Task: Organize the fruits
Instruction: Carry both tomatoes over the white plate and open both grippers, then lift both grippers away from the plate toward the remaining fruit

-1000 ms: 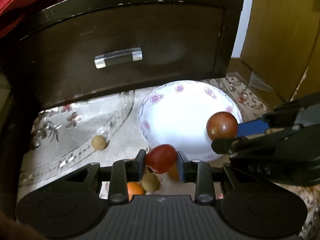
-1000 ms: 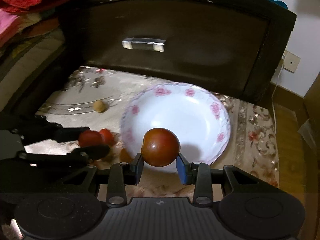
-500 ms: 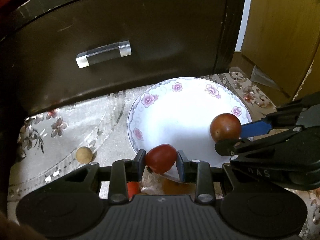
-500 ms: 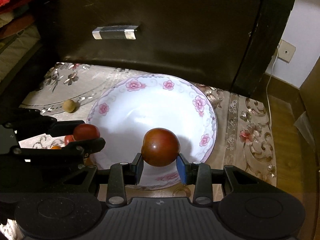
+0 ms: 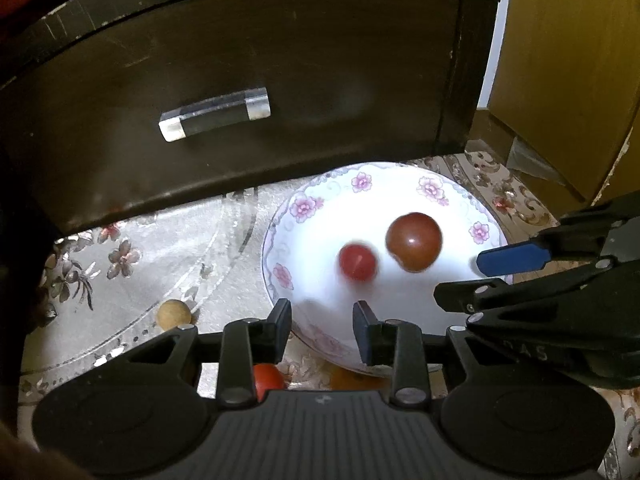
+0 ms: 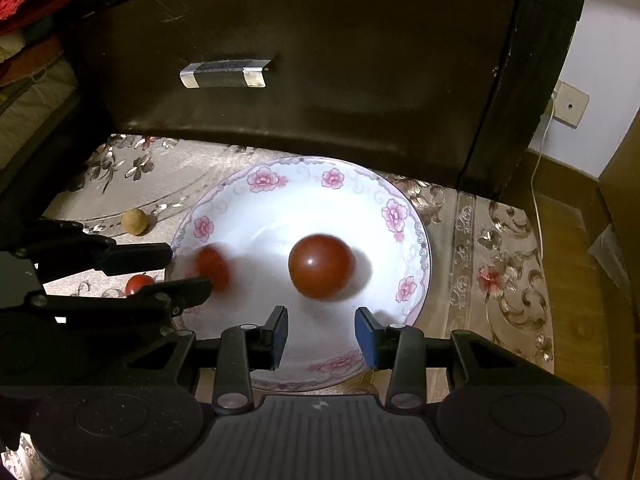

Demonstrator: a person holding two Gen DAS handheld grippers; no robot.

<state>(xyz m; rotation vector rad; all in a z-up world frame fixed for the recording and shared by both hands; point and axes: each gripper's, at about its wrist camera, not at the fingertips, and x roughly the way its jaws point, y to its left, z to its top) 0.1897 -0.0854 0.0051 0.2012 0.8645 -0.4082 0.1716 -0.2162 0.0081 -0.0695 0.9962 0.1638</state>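
In the left wrist view the left gripper (image 5: 322,332) sits at lower centre with its jaws spread apart and nothing between them. Just above the gap, inside the white flowered bowl (image 5: 308,206), a small red tomato (image 5: 357,262) shows as a blur, with a larger dark red tomato (image 5: 414,241) just to its right. The right gripper (image 5: 480,276) enters from the right edge, its blue pad over the bowl, jaws parted and empty.

The right wrist view shows the right gripper (image 6: 320,334) at lower centre, likewise wide and empty, the large tomato (image 6: 321,266) sharp above it and the small one (image 6: 212,268) blurred at centre left, partly behind the left gripper (image 6: 188,274).

Only the left view shows an orange fruit (image 5: 352,378) peeking beneath the bowl's near rim. Both show a tan round fruit (image 5: 173,312) and another red tomato (image 6: 139,283) on the patterned cloth (image 5: 160,240), below the dark drawer front (image 5: 240,60). Only the right view shows a wall socket (image 6: 570,105) at upper right.
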